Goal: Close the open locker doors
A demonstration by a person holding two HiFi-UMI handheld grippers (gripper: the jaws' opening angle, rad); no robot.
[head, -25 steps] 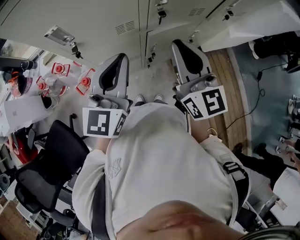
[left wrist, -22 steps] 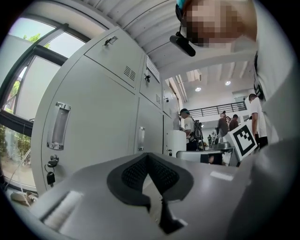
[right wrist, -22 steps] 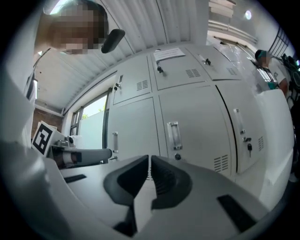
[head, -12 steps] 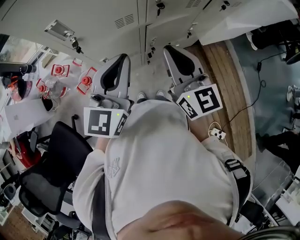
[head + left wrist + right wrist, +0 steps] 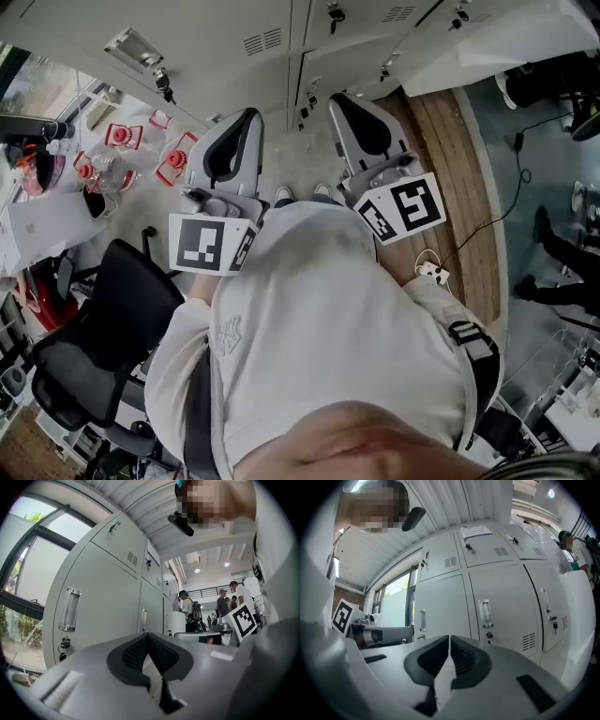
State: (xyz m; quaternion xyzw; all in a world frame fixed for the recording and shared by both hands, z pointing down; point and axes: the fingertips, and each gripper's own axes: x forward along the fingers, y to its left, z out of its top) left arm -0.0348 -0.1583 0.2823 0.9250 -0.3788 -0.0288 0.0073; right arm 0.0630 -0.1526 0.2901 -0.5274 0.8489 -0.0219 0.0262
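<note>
My left gripper (image 5: 147,638) is up in front of my chest with its jaws pressed together and nothing between them. My right gripper (image 5: 449,640) is beside it, jaws likewise closed on nothing. The grey lockers (image 5: 234,37) stand just ahead of both jaw tips, close but apart from them. Straight beyond the left jaws is a shut door with an upright handle (image 5: 69,609) to the left of the tips. Beyond the right jaws another shut door carries its handle (image 5: 485,612) above and a little right of the tips. At the far right of the row, a pale panel (image 5: 506,42) that looks like an open door juts out, well apart from my right jaws. A black chair (image 5: 103,337) sits near on my left.
</note>
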